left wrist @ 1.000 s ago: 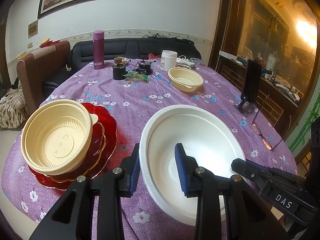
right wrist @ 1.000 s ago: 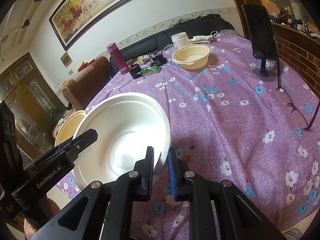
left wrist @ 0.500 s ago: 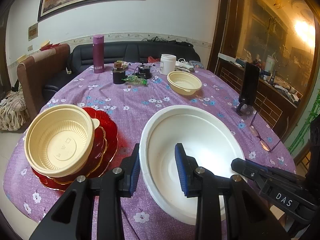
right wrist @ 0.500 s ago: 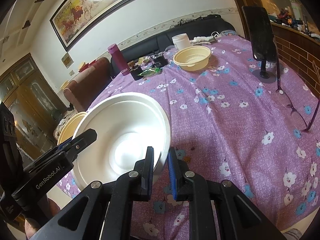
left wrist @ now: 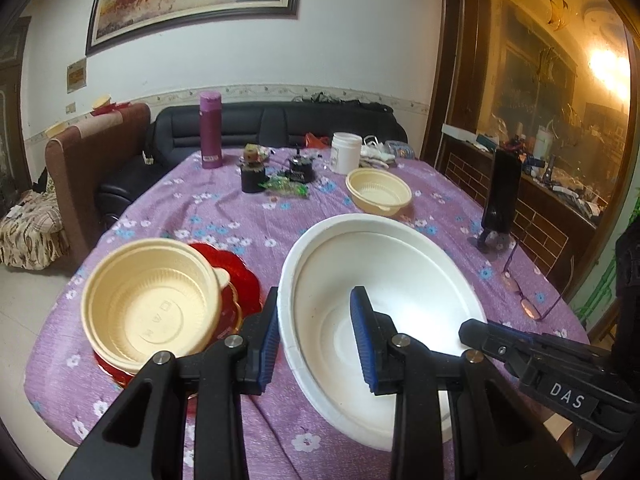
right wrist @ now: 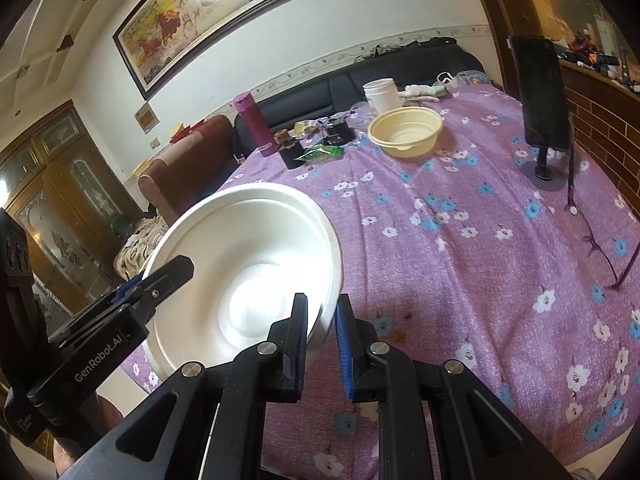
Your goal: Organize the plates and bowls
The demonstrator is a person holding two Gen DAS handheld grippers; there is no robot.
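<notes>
Your left gripper (left wrist: 314,336) and right gripper (right wrist: 322,342) both clamp their fingers on the rim of the large white foam bowl (left wrist: 384,292), tilted above the purple flowered surface (left wrist: 248,220). Just left of it, a cream plastic bowl (left wrist: 150,308) sits on red plates (left wrist: 236,276).

The left gripper (left wrist: 314,338) points forward and slightly downward, its jaws partly apart and straddling the near-left rim of a white bowl (left wrist: 384,268), one blue pad outside the wall and one inside. The right gripper (right wrist: 322,346) points the same way with its jaws nearly together, pinching the bowl's rim on the opposite side
</notes>
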